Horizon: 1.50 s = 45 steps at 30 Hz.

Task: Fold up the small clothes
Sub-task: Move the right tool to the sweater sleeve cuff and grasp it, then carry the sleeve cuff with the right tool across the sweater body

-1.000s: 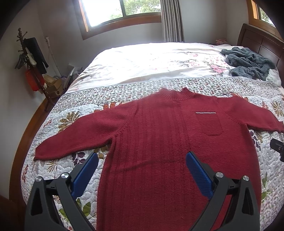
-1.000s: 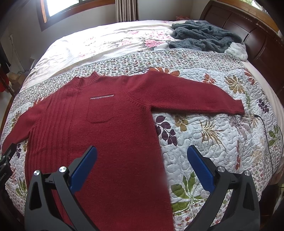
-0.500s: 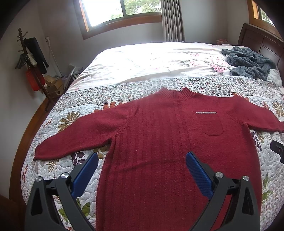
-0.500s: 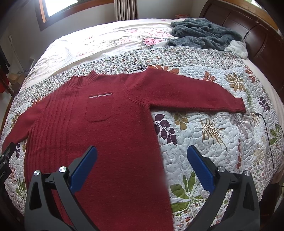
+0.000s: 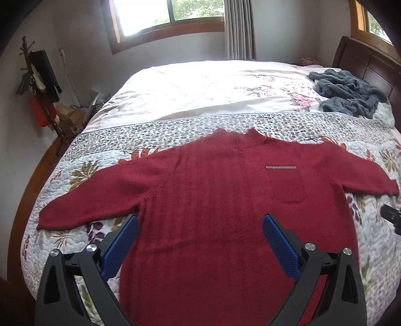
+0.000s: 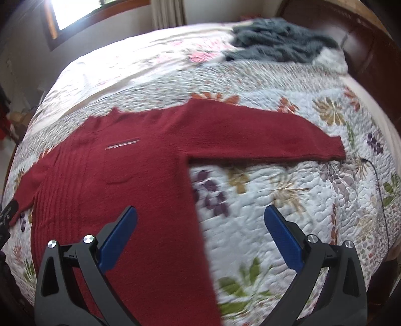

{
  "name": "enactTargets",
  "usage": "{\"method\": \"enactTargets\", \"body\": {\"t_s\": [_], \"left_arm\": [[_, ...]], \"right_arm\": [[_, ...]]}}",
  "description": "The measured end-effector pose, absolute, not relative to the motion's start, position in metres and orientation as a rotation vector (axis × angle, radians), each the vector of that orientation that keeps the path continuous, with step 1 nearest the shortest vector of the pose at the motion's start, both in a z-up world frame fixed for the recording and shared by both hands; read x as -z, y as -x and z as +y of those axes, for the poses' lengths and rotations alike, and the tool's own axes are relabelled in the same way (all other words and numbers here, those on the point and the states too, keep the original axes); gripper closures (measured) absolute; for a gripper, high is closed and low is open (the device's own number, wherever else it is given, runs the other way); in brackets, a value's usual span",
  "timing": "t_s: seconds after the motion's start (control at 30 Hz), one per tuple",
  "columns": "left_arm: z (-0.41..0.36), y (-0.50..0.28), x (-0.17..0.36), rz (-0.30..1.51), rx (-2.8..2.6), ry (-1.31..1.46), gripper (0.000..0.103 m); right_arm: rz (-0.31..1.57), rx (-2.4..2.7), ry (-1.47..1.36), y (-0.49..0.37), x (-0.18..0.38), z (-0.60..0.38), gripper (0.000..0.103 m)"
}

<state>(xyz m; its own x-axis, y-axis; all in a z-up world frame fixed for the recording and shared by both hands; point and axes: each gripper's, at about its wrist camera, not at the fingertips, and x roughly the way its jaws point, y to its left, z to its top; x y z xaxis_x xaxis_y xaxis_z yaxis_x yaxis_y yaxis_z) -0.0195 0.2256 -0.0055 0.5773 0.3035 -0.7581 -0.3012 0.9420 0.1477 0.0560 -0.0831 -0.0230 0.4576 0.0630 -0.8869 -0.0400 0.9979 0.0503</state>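
Sweater (image 5: 213, 200): a red knit, it lies flat and face up on the quilt (image 5: 160, 133) that covers the near part of the bed, collar away from the camera and both sleeves spread out to the sides. In the left wrist view its left sleeve (image 5: 100, 198) runs out toward the bed's edge, and the chest pocket (image 5: 285, 185) with a pale trim line sits right of the middle. The left gripper (image 5: 200, 225) hovers over the lower body of the sweater with its blue fingers (image 5: 120, 245) spread wide and nothing between them. One finger is over the sweater's side edge and the quilt, the other over the knit. Farther back lies a white floral sheet (image 5: 213, 85), and a grey blanket (image 5: 348, 92) is bunched near the dark headboard (image 5: 363, 65). A coat rack (image 5: 40, 82) stands by the wall on the left, under a window (image 5: 170, 15). A dark part of the other gripper shows at the right rim.

In the right wrist view, which is blurred, the sweater (image 6: 120, 190) fills the left half, and its right sleeve (image 6: 263, 138) stretches straight out across the quilt (image 6: 288, 190). The right gripper (image 6: 200, 220) is also wide apart and empty, one finger (image 6: 117, 240) over the sweater's body, the other over bare quilt beside its side edge. The grey blanket (image 6: 280, 42) lies at the far end by the headboard (image 6: 371, 50). A thin black cable (image 6: 381, 198) trails over the quilt at the right.
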Motion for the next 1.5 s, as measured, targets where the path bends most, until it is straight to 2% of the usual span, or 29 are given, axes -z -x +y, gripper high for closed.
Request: {"method": "enactTargets", "body": {"t_s": [0.17,0.33,0.43,0.67,0.7,0.77,0.83,0.87,0.93,1.0,1.03,1.13,1.5], "left_arm": [[0.208,-0.021,0.015,0.896,-0.331,0.007,0.004],[0.183,-0.054,0.021,0.900,-0.285,0.002,0.004],[0.170,-0.066,0.024,0.904,-0.266,-0.008,0.004],[0.154,-0.079,0.029,0.904,-0.254,-0.037,0.004],[0.155,-0.080,0.029,0.901,-0.256,-0.040,0.004],[0.156,-0.079,0.028,0.897,-0.263,-0.041,0.004],[0.157,-0.079,0.028,0.895,-0.264,-0.036,0.004],[0.157,-0.079,0.029,0.895,-0.264,-0.034,0.004],[0.159,-0.079,0.029,0.897,-0.264,-0.031,0.004],[0.161,-0.077,0.029,0.900,-0.263,-0.027,0.004],[0.163,-0.077,0.028,0.900,-0.263,-0.025,0.004],[0.167,-0.074,0.025,0.891,-0.268,-0.023,0.004],[0.191,-0.065,0.015,0.876,-0.280,-0.001,0.004]], "right_arm": [[1.177,0.081,-0.177,-0.121,0.047,-0.201,0.003],[1.298,0.221,-0.320,-0.177,0.098,-0.329,0.003],[1.330,0.244,-0.425,-0.194,0.127,-0.372,0.004],[1.322,0.266,-0.475,-0.213,0.156,-0.390,0.006],[1.308,0.272,-0.468,-0.213,0.155,-0.388,0.009],[1.301,0.286,-0.425,-0.215,0.155,-0.383,0.022],[1.294,0.305,-0.352,-0.218,0.149,-0.369,0.047],[1.289,0.308,-0.328,-0.218,0.146,-0.366,0.053],[1.286,0.341,-0.265,-0.217,0.140,-0.359,0.074],[1.278,0.341,-0.238,-0.215,0.133,-0.353,0.082],[1.272,0.334,-0.236,-0.215,0.130,-0.351,0.095],[1.234,0.256,-0.307,-0.214,0.108,-0.332,0.095],[1.119,-0.050,-0.252,-0.208,0.039,-0.228,0.095]]}}
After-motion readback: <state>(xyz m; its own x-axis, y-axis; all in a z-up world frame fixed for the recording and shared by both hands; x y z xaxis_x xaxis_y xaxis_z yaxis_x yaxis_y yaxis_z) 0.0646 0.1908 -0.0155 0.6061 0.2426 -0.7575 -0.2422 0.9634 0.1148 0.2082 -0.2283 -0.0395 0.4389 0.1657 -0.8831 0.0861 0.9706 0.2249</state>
